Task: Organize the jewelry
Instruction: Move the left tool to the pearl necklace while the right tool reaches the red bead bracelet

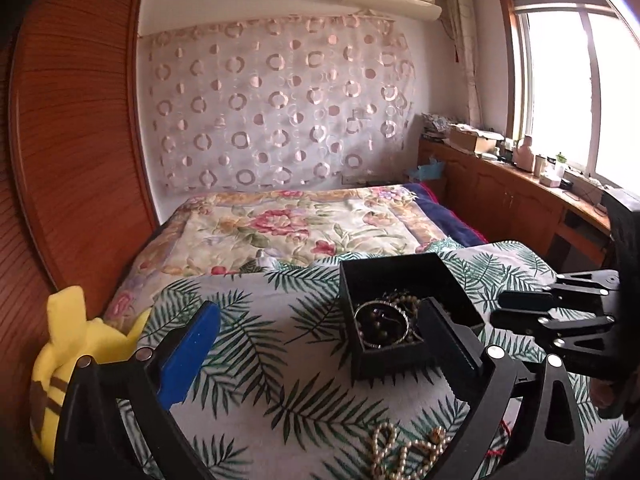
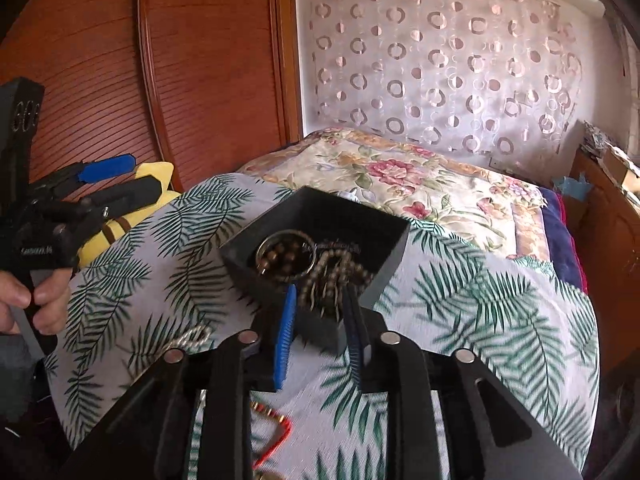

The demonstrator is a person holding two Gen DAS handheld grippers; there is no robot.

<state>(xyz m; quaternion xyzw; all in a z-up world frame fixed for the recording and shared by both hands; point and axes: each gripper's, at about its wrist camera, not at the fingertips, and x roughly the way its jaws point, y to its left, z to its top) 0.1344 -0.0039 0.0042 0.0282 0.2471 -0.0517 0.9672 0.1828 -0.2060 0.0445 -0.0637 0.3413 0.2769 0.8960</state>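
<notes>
**Two grippers, one small box: where the beads could spill**

Two strands lie loose at the lower edge of the left wrist view: a pearl necklace point(image 1: 394, 450) on the leaf-print cloth point(image 1: 256, 344), not yet boxed. Left of centre, the left gripper point(image 1: 320, 344) stands spread wide, nothing between its fingers; its black finger overlaps the near corner of the black jewelry box point(image 1: 404, 280) at centre. Whether they touch I cannot tell. A careless push here would likely slide the light box across the cloth.

In the right wrist view, a yellow plush toy point(image 2: 148, 196) sits at middle left. At centre, the right gripper point(image 2: 320, 312) hangs over the box's near rim, its fingers narrowed around dangling brown beads point(image 2: 332, 280); blur hides whether they truly pinch. If the grip is slack, the strand may drop outside, or snag the metal bangle point(image 2: 288, 254) and drag it out.
</notes>
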